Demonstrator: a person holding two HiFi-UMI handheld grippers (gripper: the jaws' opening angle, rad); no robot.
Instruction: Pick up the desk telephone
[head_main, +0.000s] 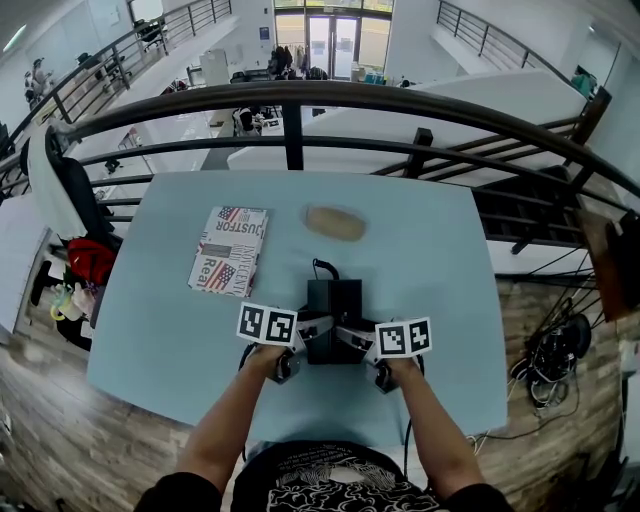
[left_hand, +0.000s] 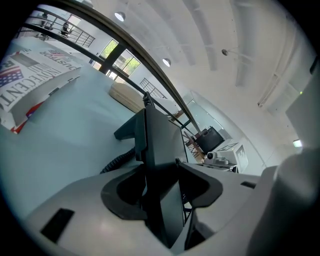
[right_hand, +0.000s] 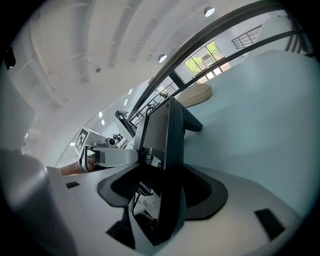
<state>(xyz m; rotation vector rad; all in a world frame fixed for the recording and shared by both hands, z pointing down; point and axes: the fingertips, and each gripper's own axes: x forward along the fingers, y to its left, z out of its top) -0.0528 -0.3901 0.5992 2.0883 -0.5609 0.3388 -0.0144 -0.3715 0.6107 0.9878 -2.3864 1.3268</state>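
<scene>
1. While the person is leaning over the near edge of the pale blue desk, the left hand and the right hand are each gripping a tool just behind its marker cube.
2. The left tongs are clamping the left edge of the black desk telephone, with both pads pressing against its body.
3. The right tongs are standing wide around the telephone's right edge, with the body between the jaws but not being squeezed.
4. The desk telephone is sitting on the desk between the two tools, close to the near edge and about midway across, with its black panel sloping up on a stand.
5. A coiled cord is lying on the desk just beside the telephone's left side.
6. Farther out on the left, well apart from the telephone, a book with a stars-and-stripes cover is lying flat.
7. Beyond the telephone, a tan oval thing is lying near the far edge, apart from the book.
8. Behind the desk, a dark railing is curving across, with a lower floor showing past it.
</scene>
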